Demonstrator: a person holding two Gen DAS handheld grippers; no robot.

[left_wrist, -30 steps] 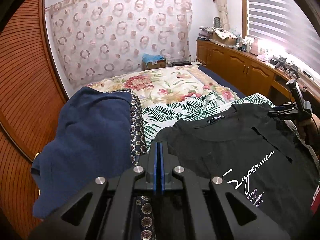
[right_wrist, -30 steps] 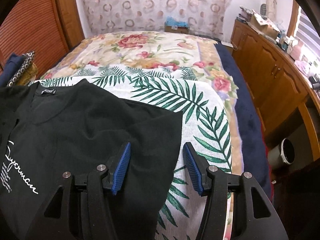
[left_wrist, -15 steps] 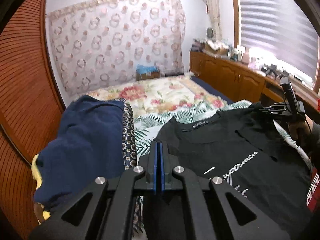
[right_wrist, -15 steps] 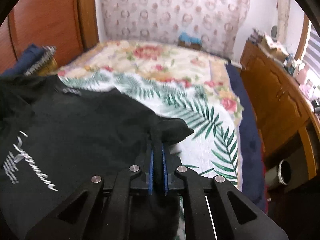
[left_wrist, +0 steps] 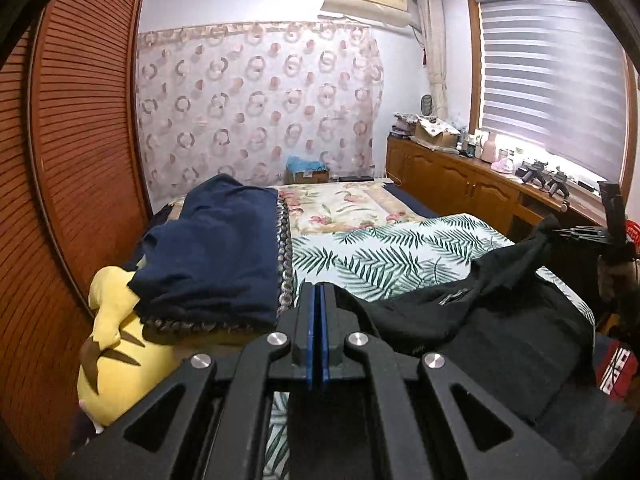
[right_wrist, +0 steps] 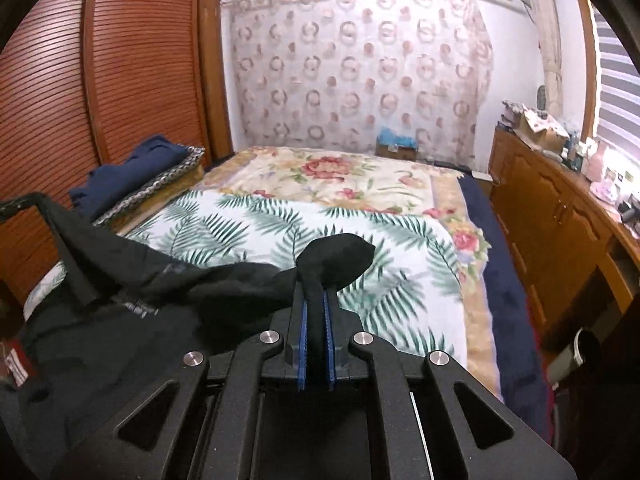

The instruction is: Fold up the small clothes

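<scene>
While both grippers clamp black cotton T-shirt [right_wrist: 120, 320], left gripper [left_wrist: 316, 300] and right gripper [right_wrist: 316, 304] pinch opposite shoulders; garment spans between, collar edge taut, body hanging toward bed.

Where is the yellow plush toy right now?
In the left wrist view, the yellow plush toy lies at lower left, beside the slatted wooden door, partly under the folded navy cloth.
</scene>
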